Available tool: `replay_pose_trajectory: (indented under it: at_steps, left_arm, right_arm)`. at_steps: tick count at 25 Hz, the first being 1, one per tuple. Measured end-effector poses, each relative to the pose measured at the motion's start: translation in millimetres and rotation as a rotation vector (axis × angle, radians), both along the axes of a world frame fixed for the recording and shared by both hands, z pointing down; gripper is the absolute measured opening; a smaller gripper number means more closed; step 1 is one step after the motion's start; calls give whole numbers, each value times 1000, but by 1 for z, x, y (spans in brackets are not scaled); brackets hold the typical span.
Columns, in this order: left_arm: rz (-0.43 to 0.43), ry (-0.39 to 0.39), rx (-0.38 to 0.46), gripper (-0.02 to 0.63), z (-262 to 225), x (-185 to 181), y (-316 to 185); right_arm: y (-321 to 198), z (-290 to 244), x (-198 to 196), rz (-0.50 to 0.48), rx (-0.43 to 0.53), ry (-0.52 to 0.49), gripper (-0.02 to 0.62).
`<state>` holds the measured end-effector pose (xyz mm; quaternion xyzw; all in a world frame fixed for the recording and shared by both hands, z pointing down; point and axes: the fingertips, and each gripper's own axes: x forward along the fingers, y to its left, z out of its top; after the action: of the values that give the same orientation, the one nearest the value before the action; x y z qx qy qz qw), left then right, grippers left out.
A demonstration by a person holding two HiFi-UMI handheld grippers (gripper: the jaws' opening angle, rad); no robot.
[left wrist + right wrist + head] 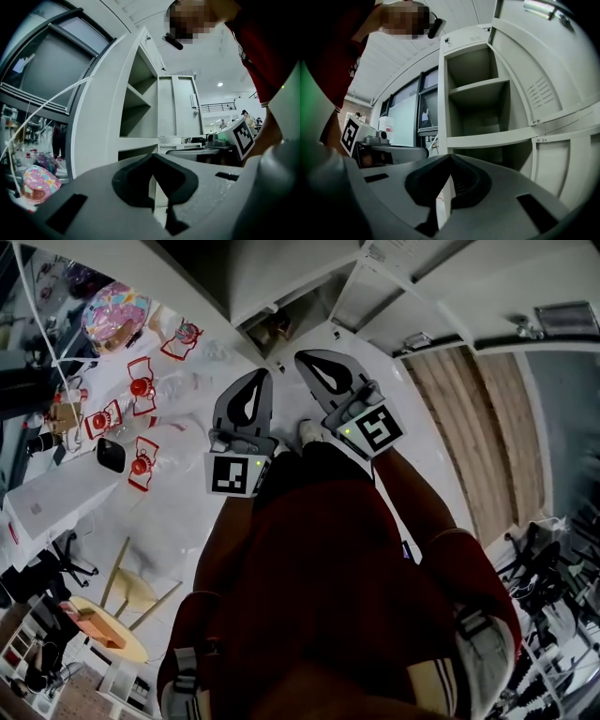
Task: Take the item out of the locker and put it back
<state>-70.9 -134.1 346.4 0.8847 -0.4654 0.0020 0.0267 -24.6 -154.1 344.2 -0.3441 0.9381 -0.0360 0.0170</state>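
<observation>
Head view, looking steeply down: a pink bag point(114, 313) lies well left of the locker point(291, 282). Left claw point(259, 376) and right claw point(306, 358) point side by side at the locker's open front, both closed and empty. A brownish thing point(272, 329), too small to identify, sits in its open compartment.

The left arm point(217, 549) and right arm point(412, 493) reach forward, holding the 2 grippers side by side. The left gripper point(257, 377) has its jaws pressed tip to tip (nothing between them). The right gripper point(304, 359) is likewise closed and empty.
</observation>
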Motion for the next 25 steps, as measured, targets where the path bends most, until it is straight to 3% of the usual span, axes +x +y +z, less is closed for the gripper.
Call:
replay_pose_trajectory:
  at_steps: [25]
  left_arm:
    - [19, 26, 99, 6, -69, -23, 20]
  right_arm:
    - [33, -61, -17, 21, 58, -26, -3]
